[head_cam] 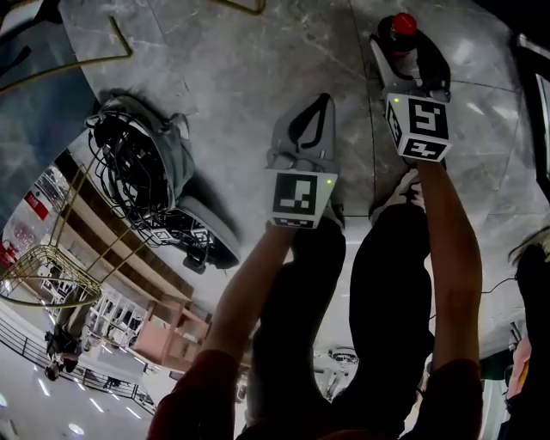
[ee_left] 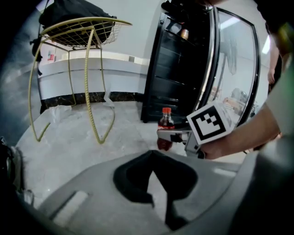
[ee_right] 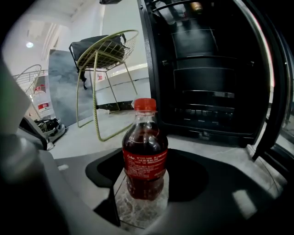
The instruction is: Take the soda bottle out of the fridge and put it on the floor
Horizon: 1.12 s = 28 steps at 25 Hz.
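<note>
The soda bottle (ee_right: pixel 144 153) in front of the fridge (ee_right: pixel 216 69) has a red cap, a red label with white print and dark brown liquid in clear plastic, and the fridge itself is glossy black. The floor (head_cam: pixel 223 77) before the fridge is grey marble with pale veins, and the wire chair (ee_left: pixel 82 32) to the fridge's left is gold-yellow with a black bag (ee_left: pixel 76 11) on it. Out from the fridge, the left gripper (head_cam: pixel 320 101) and right gripper (head_cam: pixel 411 51) are light grey with black pads and black-and-white square markers; the person's trousers (head_cam: pixel 387 292) are black, the sleeves (head_cam: pixel 202 395) dark red.
</note>
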Tool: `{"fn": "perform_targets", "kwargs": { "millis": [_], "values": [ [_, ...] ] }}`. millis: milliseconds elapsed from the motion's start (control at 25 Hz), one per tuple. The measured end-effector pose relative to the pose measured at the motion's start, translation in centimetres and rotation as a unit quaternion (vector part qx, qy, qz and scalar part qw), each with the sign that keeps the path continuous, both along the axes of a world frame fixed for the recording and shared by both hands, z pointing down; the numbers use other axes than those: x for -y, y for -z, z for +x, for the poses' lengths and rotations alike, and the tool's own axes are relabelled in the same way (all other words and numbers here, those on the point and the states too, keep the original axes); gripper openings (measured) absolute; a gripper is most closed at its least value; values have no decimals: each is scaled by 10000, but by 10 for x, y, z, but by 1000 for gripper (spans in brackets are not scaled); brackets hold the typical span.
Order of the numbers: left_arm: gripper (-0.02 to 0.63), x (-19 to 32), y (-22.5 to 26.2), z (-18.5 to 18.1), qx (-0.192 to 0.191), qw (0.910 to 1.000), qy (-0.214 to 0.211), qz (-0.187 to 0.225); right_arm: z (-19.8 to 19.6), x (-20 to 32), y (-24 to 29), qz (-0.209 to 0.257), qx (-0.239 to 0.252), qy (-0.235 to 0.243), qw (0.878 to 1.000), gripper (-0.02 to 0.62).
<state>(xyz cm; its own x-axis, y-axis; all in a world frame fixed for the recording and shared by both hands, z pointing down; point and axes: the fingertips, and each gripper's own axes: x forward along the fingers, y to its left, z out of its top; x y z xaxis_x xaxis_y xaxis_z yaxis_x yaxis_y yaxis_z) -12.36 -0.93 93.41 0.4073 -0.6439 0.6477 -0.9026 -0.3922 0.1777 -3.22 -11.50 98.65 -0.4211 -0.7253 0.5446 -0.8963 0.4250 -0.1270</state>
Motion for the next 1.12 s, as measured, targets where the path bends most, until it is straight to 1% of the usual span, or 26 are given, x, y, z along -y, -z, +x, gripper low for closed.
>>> {"fn": "perform_targets", "kwargs": {
  "millis": [160, 480, 640, 760, 880, 1000, 1120],
  "values": [
    [0, 9, -4, 4, -32, 10000, 19, 10, -1, 0, 1, 153, -109, 143, 9997, 287],
    [0, 12, -9, 16, -35, 9999, 11, -120, 5, -23, -5, 109, -266, 374, 9989, 290],
    [0, 9, -7, 15, 6, 9998, -19, -189, 4, -30, -10, -235, -96, 346, 9991, 291],
    [0, 7, 3, 16, 35, 9998, -25, -211, 6, -43, -10, -501, -82, 372, 9980, 307],
    [0, 1, 17, 16, 70, 9995, -33, -296, 17, -63, -6, -830, -115, 178, 9963, 308],
    [0, -4, 42, 14, 103, 9994, -44, -331, 25, -84, 15, -1053, -48, -33, 9944, 308],
    [0, -10, 81, 20, 88, 9994, -107, -331, 31, -101, 57, -1155, 59, -111, 9932, 308]
  ]
}}
